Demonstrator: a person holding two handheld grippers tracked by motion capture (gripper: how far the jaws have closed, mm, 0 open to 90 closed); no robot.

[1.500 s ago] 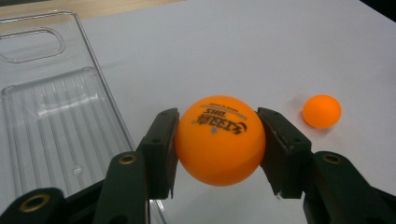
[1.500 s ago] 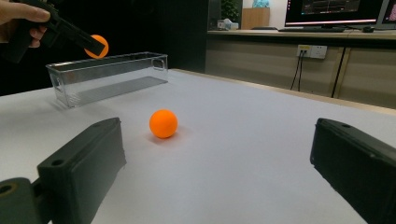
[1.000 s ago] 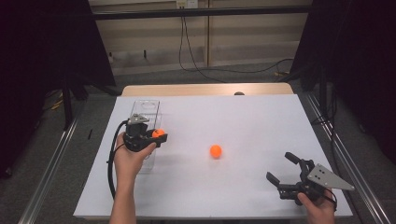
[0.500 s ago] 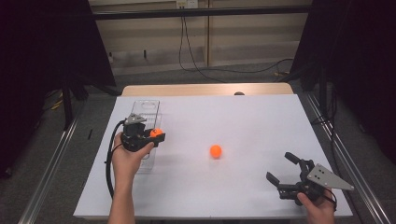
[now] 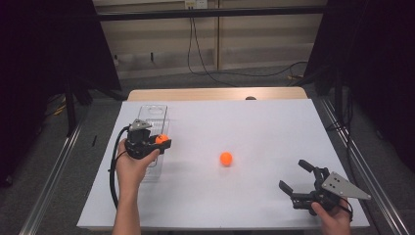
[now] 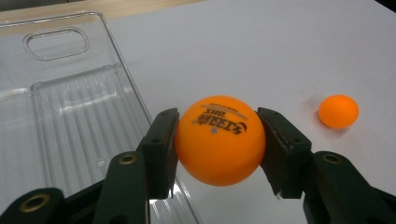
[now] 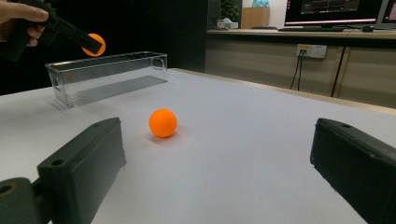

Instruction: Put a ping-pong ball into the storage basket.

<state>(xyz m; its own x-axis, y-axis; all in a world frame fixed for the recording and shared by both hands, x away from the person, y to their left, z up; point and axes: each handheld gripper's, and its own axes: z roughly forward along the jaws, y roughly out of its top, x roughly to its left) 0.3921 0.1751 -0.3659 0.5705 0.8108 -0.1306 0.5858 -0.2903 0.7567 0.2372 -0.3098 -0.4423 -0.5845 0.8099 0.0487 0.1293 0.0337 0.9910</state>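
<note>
- Currently the left hand-held gripper (image 5: 157, 141) is clamped on a printed orange table-tennis ball (image 6: 219, 139), held above the right edge of the clear plastic rectangular bin (image 5: 152, 115) on the white bench (image 5: 254, 127).
- Judged from that, the step in hand is carrying the ball over the bin; the next move calls for shifting further over the bin's ribbed floor, then parting the jaws.
- A second plain orange ball (image 5: 225, 158) lies on the bench, well apart from the bin.
- Low near the bench's front corner, the right hand-held gripper (image 5: 296, 178) has its jaws apart, empty, pointing toward that ball.
</note>
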